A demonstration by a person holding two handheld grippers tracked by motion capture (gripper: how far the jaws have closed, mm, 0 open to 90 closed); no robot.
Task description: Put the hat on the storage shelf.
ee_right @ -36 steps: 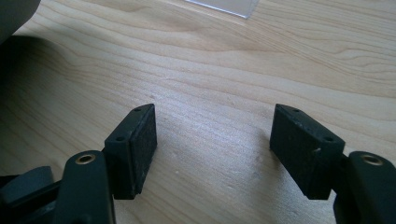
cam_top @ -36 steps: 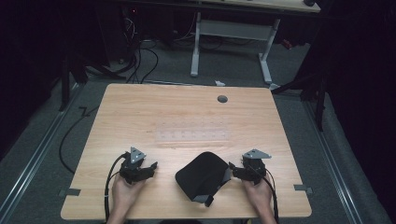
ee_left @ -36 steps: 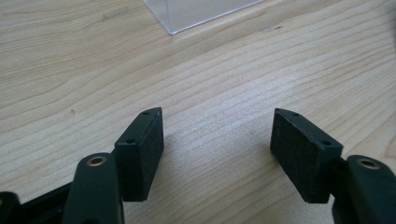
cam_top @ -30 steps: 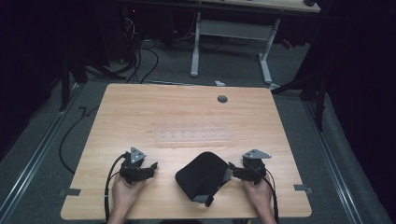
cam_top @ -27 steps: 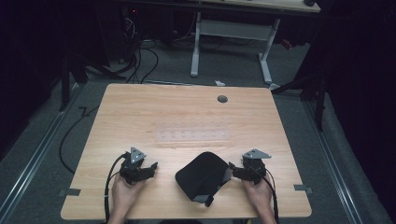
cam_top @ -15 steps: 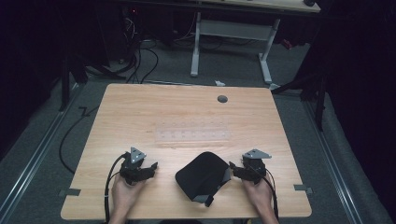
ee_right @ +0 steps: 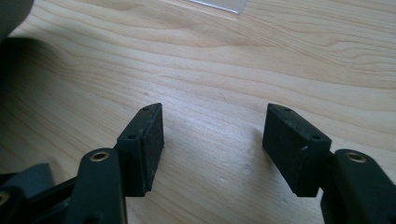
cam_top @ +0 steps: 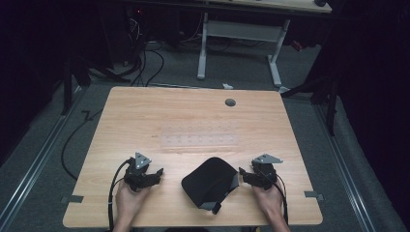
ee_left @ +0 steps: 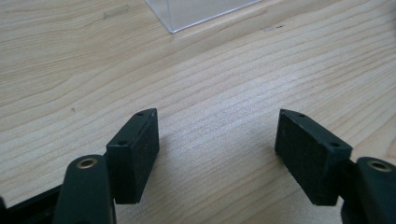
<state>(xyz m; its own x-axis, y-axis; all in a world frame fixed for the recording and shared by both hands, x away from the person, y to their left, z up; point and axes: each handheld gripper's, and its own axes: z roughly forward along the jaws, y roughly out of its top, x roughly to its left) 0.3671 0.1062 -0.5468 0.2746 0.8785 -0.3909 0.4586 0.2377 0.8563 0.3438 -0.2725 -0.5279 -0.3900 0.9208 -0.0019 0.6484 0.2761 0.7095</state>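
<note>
A black fabric item (cam_top: 210, 182) with a grey tab lies near the table's front edge, between the two grippers. A hand holds my left gripper (cam_top: 155, 174) to its left, resting low on the wood. The jaws stand open (ee_left: 217, 135) over bare wood. On the right, a hand holds my right gripper (cam_top: 245, 175) just beside the fabric's edge. Its jaws (ee_right: 215, 128) stand open and have just been closing a little, with nothing between them. The dark fabric (ee_right: 14, 56) shows at the left of the right gripper view.
A clear plastic sheet (cam_top: 199, 140) lies flat at the table's middle; its near corner (ee_left: 201, 11) shows ahead of the left jaws. A round grey grommet (cam_top: 230, 102) sits near the wooden table's (cam_top: 145, 116) far edge. Desk legs and cables stand on the floor beyond.
</note>
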